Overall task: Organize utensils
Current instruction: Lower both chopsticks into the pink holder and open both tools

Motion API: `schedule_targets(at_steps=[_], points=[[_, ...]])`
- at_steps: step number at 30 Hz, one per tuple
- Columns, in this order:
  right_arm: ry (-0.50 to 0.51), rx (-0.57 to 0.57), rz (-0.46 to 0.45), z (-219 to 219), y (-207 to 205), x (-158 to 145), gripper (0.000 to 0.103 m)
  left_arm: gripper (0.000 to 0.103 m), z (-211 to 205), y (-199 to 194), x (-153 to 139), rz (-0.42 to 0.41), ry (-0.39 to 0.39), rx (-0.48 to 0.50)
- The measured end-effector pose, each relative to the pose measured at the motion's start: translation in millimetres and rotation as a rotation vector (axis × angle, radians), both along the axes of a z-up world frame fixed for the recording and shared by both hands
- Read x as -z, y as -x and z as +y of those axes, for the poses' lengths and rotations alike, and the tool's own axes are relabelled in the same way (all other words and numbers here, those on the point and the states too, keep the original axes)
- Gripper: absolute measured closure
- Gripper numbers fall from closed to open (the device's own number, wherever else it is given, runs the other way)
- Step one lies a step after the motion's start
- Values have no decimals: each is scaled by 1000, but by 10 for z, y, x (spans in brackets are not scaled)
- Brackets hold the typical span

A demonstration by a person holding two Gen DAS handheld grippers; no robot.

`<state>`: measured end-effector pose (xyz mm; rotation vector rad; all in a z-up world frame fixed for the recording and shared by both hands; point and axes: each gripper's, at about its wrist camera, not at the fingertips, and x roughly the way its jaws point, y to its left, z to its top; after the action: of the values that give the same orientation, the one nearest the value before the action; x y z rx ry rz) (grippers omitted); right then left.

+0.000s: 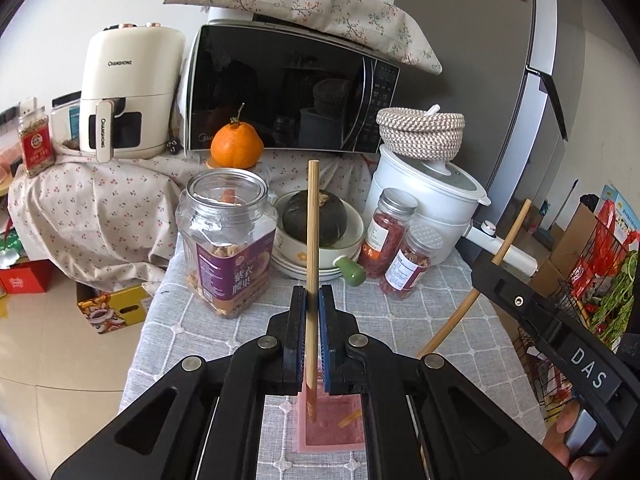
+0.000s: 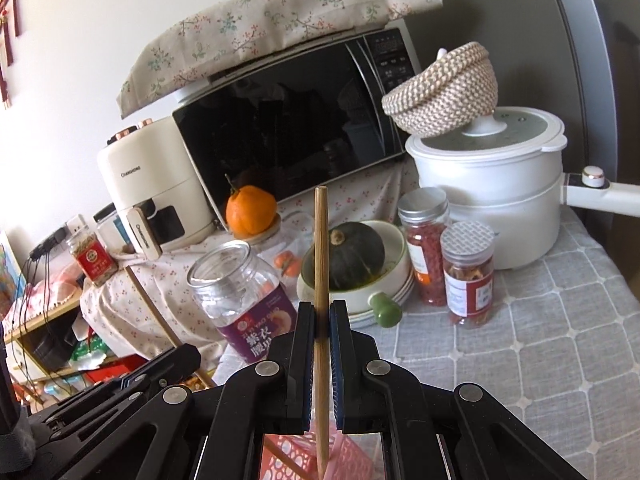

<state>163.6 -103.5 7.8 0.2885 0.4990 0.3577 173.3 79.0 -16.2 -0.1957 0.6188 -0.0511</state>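
Observation:
My left gripper (image 1: 313,294) is shut on a wooden chopstick (image 1: 312,248) held upright; its lower end hangs over a pink utensil holder (image 1: 340,428) on the tablecloth. My right gripper (image 2: 321,312) is shut on a second wooden chopstick (image 2: 321,264), also upright, with its lower tip at the pink perforated holder (image 2: 352,460). In the left wrist view the right gripper's body (image 1: 560,328) and its chopstick (image 1: 456,320) stand at the right. In the right wrist view the left gripper's body (image 2: 120,384) and its chopstick (image 2: 152,312) show at the lower left.
On the grey checked tablecloth (image 1: 420,312) stand a clear open jar (image 1: 228,240), a bowl with a dark squash (image 1: 316,220), two spice jars (image 1: 400,240) and a white pot (image 1: 432,192) bearing a woven basket. A microwave (image 1: 288,88), an air fryer and an orange stand behind.

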Motion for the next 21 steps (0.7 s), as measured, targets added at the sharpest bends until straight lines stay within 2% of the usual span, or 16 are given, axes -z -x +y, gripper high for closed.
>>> schedule_targets(at_steps=[4, 7, 8, 9, 10, 12, 14, 16, 18, 21], points=[[1, -9, 33, 11, -79, 109, 96, 97, -39, -69, 46, 18, -7, 0], [-29, -16, 46, -24, -99, 134, 90, 96, -45, -72, 39, 22, 10, 3], [-48, -23, 49, -48, -100, 126, 85, 95, -47, -71, 29, 23, 17, 6], [-68, -35, 46, -75, -91, 113, 75, 95, -51, -66, 16, 26, 23, 9], [-77, -38, 42, -93, -76, 89, 70, 93, -58, -54, 1, 29, 27, 10], [-86, -35, 31, -144, -21, 29, 63, 87, -81, -16, -30, 30, 26, 15], [-95, -35, 24, -207, 45, -45, 61, 66, -101, 48, -62, 28, 19, 13], [-105, -26, 16, -292, 133, -122, 56, 50, -121, 124, -94, 19, 14, -1], [-107, -12, 2, -388, 247, -197, 48, 45, -148, 201, -119, 17, 16, 0], [-91, 20, -3, -532, 410, -278, 41, 40, -213, 313, -146, 32, 12, 10]])
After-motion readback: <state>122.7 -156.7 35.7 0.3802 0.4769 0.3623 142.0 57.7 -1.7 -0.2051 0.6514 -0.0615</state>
